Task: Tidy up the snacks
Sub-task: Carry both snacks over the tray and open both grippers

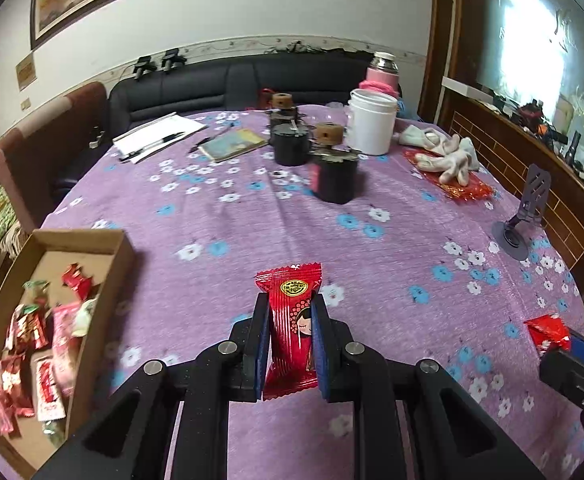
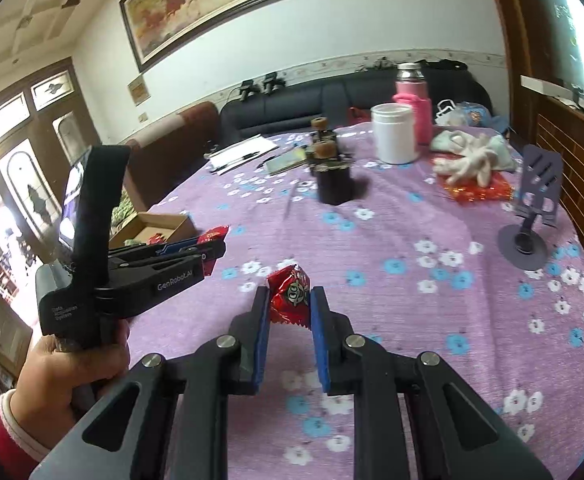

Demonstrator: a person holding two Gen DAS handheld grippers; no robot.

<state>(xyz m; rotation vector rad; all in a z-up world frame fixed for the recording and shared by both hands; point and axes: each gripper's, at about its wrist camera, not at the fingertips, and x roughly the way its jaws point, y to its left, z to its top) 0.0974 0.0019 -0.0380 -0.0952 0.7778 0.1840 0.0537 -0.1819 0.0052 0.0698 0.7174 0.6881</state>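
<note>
Now each hand-held gripper grips a snack: left hand-held gripper (image 1: 290,344) clamps a red candy packet (image 1: 290,320), right hand-held gripper (image 2: 290,320) pinches a small red wrapper (image 2: 290,294), cardboard box (image 1: 120,258) to the left's left

Tablecloth (image 1: 252,240): purple w/ blue & white flowers. Snack packet (image 1: 290,328): red, striped. Box (image 1: 120,256): brown. Jar (image 1: 372,124): white.

Right gripper (image 2: 290,300) pinches red candy (image 2: 290,294) above tablecloth (image 2: 412,320).

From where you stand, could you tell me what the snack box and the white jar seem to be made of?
Snack box: plain brown cardboard, matte, with raw cut edges on its walls. White jar: probably plastic, smooth and opaque with a faint sheen; glazed ceramic cannot be ruled out.
</note>
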